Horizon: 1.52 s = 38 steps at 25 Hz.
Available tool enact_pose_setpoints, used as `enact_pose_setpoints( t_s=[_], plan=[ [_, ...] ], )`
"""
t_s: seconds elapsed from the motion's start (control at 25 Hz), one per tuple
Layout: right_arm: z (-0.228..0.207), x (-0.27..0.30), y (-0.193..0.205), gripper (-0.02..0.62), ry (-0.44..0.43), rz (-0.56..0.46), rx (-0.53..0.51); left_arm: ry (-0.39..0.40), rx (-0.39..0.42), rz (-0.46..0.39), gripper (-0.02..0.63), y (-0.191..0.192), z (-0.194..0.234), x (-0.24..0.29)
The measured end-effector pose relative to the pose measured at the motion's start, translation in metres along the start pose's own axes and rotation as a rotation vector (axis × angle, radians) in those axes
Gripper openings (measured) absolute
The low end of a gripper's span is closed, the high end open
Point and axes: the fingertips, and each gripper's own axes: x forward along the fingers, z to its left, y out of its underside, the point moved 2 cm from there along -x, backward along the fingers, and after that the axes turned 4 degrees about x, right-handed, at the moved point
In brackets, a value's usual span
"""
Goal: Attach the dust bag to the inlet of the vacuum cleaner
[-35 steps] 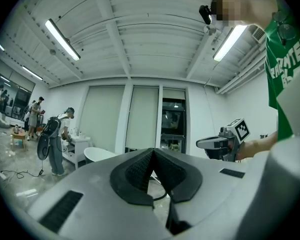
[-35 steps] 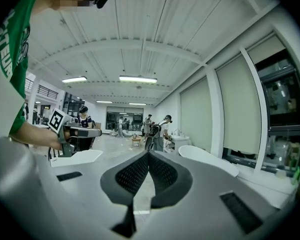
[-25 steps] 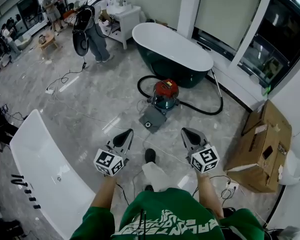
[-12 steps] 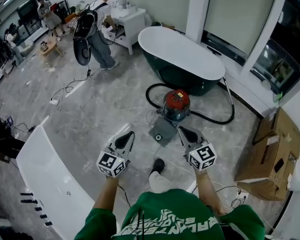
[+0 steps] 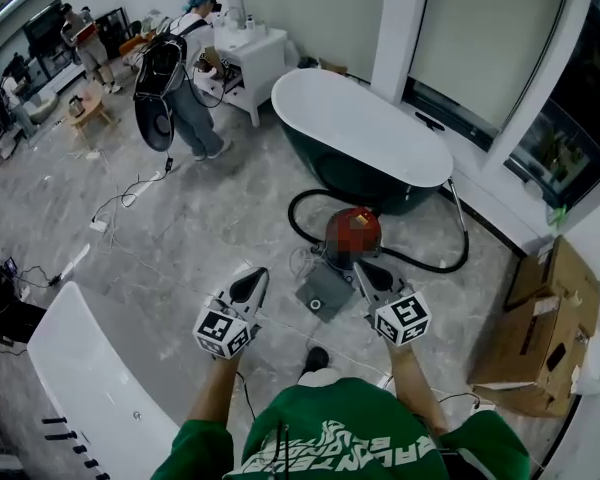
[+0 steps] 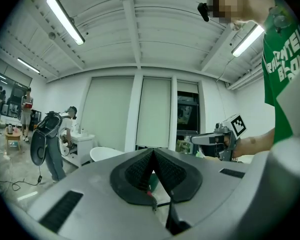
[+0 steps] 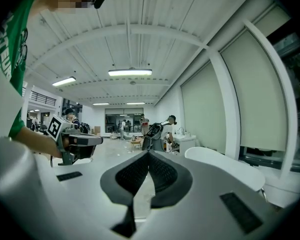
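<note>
Vacuum cleaner (image 5: 353,232) ahead, left gripper (image 5: 255,276) jaws together, right gripper (image 5: 363,266) likewise

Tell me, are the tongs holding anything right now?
No. The left tongs and the right tongs are both shut with nothing between them. The dust bag lies on the floor beside the vacuum cleaner.

Head view looks steeply down from above; gripper views look level along their jaws; all share the bathtub (image 5: 360,118).
</note>
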Motion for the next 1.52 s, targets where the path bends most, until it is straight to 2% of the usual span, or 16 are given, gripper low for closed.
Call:
enact_pose_setpoints(
  t_s=[0.2,0.52,0.88,1.52],
  plan=[
    [-0.015,0.020,-0.008,0.008,-0.013,-0.009,0.002,0.002,-0.004,0.002,0.003,0.000,0.017,0.023],
    [-0.032,0.023,-0.007,0.008,0.039,-0.034,0.027,0.057,-0.036,-0.011,0.003,-0.001,0.029,0.055],
    [-0.053,0.024,-0.006,0.008,0.100,-0.021,0.041,0.159,-0.018,0.018,0.003,-0.004,0.030,0.096],
    [-0.069,0.044,0.003,0.008,0.133,0.012,0.031,0.248,0.003,0.041,0.003,0.003,0.037,0.133]
  ],
)
